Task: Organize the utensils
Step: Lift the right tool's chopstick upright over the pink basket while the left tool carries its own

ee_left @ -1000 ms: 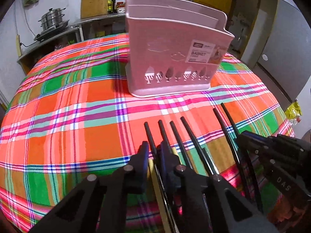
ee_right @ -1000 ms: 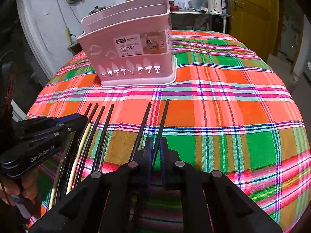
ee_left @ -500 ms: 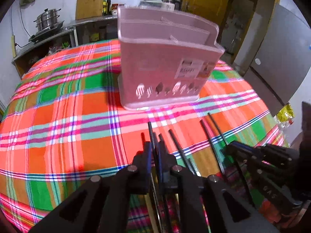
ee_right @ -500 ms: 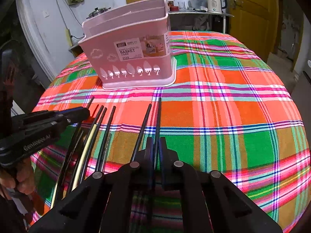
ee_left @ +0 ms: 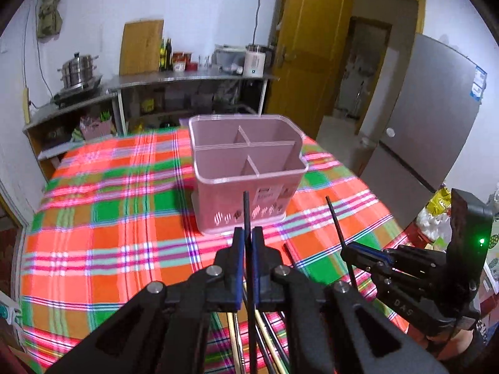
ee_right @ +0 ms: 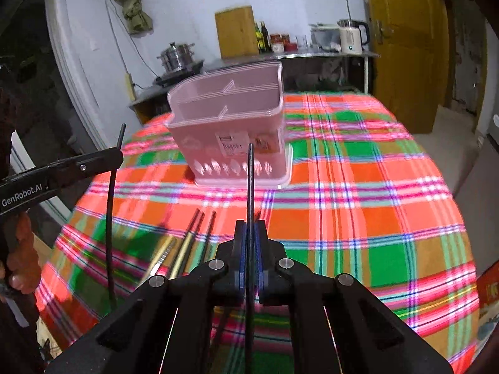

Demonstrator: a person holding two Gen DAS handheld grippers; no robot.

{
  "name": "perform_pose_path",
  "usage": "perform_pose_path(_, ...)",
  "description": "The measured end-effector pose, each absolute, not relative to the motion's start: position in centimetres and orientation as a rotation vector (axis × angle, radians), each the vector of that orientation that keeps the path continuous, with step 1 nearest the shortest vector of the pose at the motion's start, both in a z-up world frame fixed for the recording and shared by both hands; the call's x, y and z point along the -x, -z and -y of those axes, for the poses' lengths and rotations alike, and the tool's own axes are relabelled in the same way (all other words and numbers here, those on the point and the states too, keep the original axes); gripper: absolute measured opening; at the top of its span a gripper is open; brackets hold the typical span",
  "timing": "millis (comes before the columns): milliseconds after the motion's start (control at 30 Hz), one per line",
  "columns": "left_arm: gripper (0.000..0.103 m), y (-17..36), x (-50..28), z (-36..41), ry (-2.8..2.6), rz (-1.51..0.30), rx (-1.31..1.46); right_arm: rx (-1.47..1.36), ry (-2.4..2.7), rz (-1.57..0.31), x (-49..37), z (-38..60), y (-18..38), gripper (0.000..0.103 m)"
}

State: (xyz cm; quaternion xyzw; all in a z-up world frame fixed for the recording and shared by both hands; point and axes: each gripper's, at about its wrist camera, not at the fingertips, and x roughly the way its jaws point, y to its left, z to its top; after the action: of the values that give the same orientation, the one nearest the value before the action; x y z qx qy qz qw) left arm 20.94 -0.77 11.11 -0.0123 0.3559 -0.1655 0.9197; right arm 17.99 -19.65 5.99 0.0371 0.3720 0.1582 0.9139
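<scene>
A pink utensil basket (ee_left: pixel 249 168) with several empty compartments stands on the plaid tablecloth; it also shows in the right wrist view (ee_right: pixel 230 131). My left gripper (ee_left: pixel 248 233) is shut on a black chopstick (ee_left: pixel 246 215), lifted above the table in front of the basket. My right gripper (ee_right: pixel 250 227) is shut on another black chopstick (ee_right: pixel 250 180), also lifted. Each gripper shows in the other's view: the right one (ee_left: pixel 349 251) with its stick (ee_left: pixel 335 218), the left one (ee_right: pixel 117 155) with its stick (ee_right: pixel 109 205). Several chopsticks (ee_right: pixel 190 240) lie on the cloth below.
The round table (ee_left: pixel 93 243) is covered by an orange, green and pink plaid cloth. Behind it is a metal counter (ee_left: pixel 187 76) with pots, bottles and a kettle. A grey fridge (ee_left: pixel 430 124) and a yellow door (ee_left: pixel 305 62) stand at the right.
Both grippers have risen from the table, each lifting one black chopstick out of the pile. The views now look down into the basket from higher up.
</scene>
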Motion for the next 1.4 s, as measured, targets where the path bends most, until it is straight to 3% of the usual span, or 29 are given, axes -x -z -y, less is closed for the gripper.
perform_pose_path(733,0.005,-17.4,-19.5,0.9,0.349,-0.602,0.003,-0.105,-0.360,-0.587,-16.7,21.0,-12.8,0.005)
perform_pose_path(1400,0.005,-23.4,-24.6,0.0,0.353,-0.492,0.072,-0.138,-0.396,-0.422,-21.8,18.9,-19.3,0.005)
